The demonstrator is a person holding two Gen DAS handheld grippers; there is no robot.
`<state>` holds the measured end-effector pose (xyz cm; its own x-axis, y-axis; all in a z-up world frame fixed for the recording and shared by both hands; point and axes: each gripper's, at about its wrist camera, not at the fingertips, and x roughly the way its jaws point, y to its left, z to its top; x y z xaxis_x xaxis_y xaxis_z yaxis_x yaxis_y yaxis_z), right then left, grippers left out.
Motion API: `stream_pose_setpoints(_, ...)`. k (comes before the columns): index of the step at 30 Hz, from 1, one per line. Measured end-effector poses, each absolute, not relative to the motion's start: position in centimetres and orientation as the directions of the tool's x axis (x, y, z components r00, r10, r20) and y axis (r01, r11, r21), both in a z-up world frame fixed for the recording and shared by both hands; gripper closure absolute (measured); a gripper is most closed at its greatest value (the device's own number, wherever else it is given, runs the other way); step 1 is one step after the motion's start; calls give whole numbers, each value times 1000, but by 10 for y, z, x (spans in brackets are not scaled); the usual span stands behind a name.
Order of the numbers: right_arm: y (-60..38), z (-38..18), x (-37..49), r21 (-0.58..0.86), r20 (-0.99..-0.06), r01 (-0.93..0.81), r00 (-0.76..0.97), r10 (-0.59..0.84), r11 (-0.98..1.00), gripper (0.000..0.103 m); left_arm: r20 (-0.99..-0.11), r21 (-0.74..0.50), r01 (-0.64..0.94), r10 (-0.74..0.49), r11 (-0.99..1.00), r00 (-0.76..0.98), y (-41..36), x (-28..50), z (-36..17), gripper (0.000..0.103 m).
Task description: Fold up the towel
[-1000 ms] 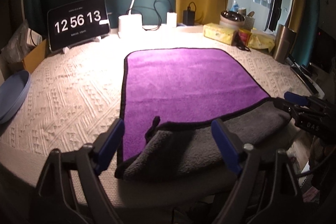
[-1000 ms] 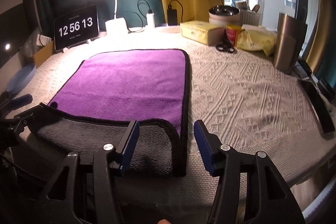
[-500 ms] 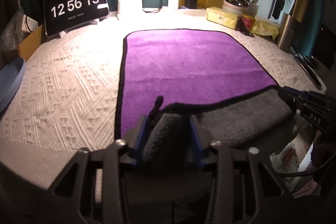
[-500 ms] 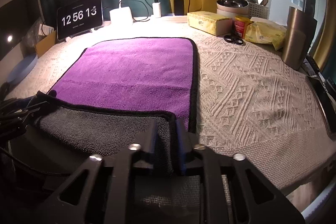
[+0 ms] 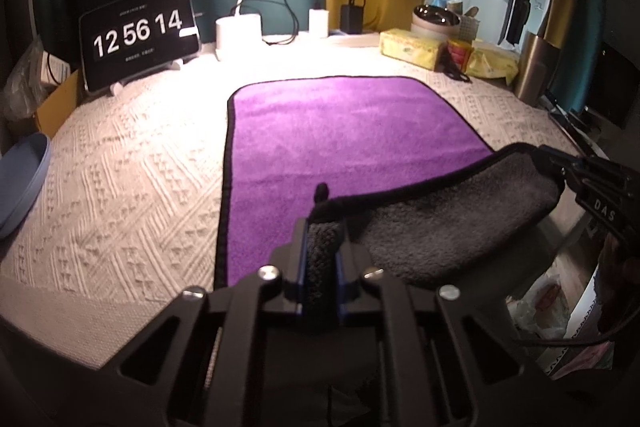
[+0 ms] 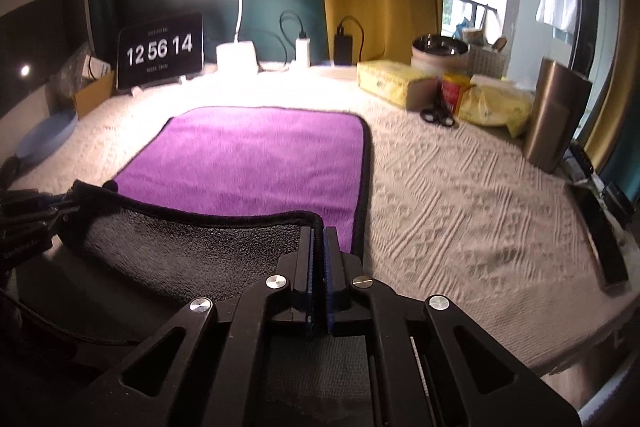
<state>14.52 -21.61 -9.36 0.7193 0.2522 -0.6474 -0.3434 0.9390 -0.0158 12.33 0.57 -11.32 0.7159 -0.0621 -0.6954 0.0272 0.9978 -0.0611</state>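
A purple towel (image 5: pixel 340 131) with a grey underside and black hem lies flat on the white knitted tablecloth (image 5: pixel 120 167); it also shows in the right wrist view (image 6: pixel 256 163). Its near edge is lifted, grey side up. My left gripper (image 5: pixel 323 227) is shut on the towel's near left corner. My right gripper (image 6: pixel 319 235) is shut on the near right corner. Each gripper shows at the edge of the other's view, the right gripper (image 5: pixel 568 167) and the left gripper (image 6: pixel 60 203).
At the back stand a clock display (image 5: pixel 138 35), a lit desk lamp (image 5: pixel 240 35), chargers, a yellow box (image 6: pixel 392 83), scissors (image 6: pixel 438 117) and a metal cup (image 6: pixel 556 115). A blue plate (image 5: pixel 20 183) sits at the left edge. The table's near edge is just below the grippers.
Both grippers went from open to shut on the towel's near corners, then lifted the near edge off the table, turning more grey underside up.
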Motion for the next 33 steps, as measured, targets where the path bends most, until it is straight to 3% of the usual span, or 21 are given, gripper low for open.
stream_pose_setpoints(33, -210, -46, 204, -20, -513, -361, 804, 300, 932, 98, -574, -30, 41, -50, 999, 817, 10, 190, -60, 92)
